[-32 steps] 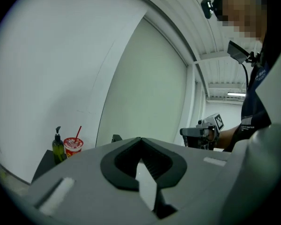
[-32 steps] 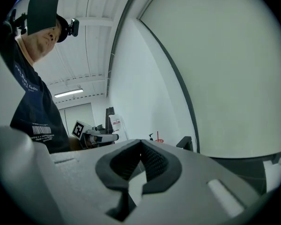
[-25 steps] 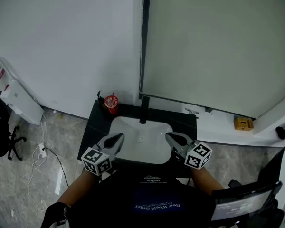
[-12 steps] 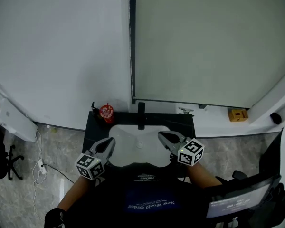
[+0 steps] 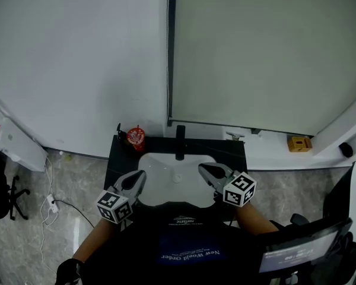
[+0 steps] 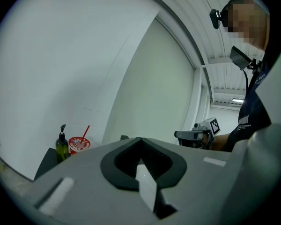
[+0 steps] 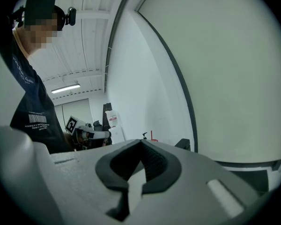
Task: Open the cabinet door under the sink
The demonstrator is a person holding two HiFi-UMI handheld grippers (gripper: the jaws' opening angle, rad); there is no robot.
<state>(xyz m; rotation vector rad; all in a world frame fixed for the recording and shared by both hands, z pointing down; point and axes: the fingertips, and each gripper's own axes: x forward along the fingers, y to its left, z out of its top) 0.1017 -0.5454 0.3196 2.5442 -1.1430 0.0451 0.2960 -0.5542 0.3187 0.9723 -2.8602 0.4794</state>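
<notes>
Left claw (image 5: pixel 136 179) closed on nothing, right claw (image 5: pixel 205 170) closed and empty too, both above the white sink (image 5: pixel 177 174), black counter (image 5: pixel 120 154)

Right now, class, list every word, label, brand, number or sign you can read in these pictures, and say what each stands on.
"New World Order": upside down on the person's dark shirt, head view.
Small logo above it on the shirt: too small to read.
Print on the red cup: blurred, unreadable.
Text on the screen at lower right: too small to read.
</notes>
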